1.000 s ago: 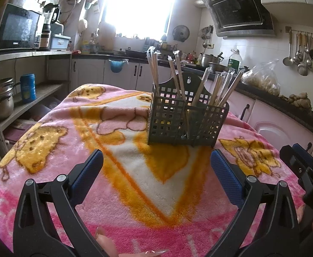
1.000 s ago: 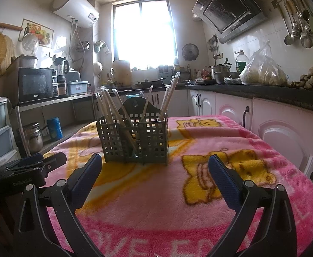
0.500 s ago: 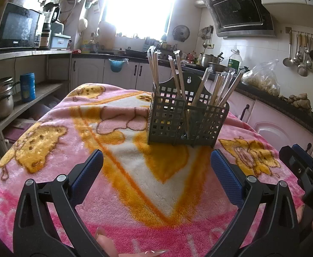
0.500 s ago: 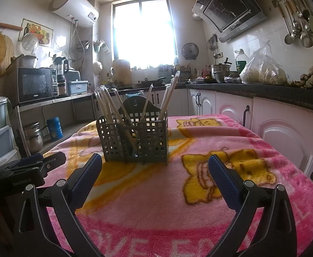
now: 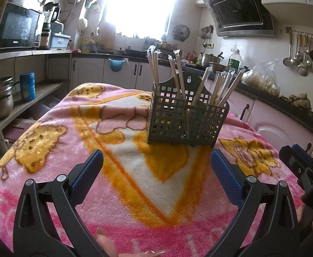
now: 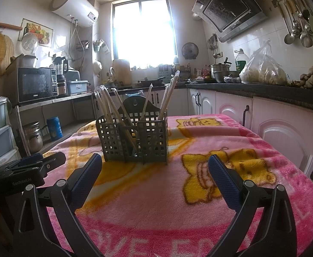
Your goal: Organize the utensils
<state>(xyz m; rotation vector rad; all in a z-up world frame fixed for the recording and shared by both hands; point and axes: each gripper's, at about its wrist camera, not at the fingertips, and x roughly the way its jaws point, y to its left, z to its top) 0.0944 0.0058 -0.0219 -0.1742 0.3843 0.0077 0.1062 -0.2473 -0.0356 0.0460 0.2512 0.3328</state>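
In right view, water heater (image 6: 74, 5), left gripper (image 6: 35, 162), basket (image 6: 135, 137)

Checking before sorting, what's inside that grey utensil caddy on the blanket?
Wrapped chopsticks stand leaning in the grey caddy compartments. The lattice walls hide their lower ends and anything lying at the bottom.

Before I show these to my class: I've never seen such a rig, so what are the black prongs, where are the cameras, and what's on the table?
Nothing here is a robot arm. A person holds a two-finger claw in each hand, with a camera on each looking forward along the fingers. One picture is from the left claw, the other from the right claw. Both are open and hold nothing. On the pink blanket stands a grey caddy with wrapped chopsticks upright in its compartments. Each view catches the other claw at its edge.
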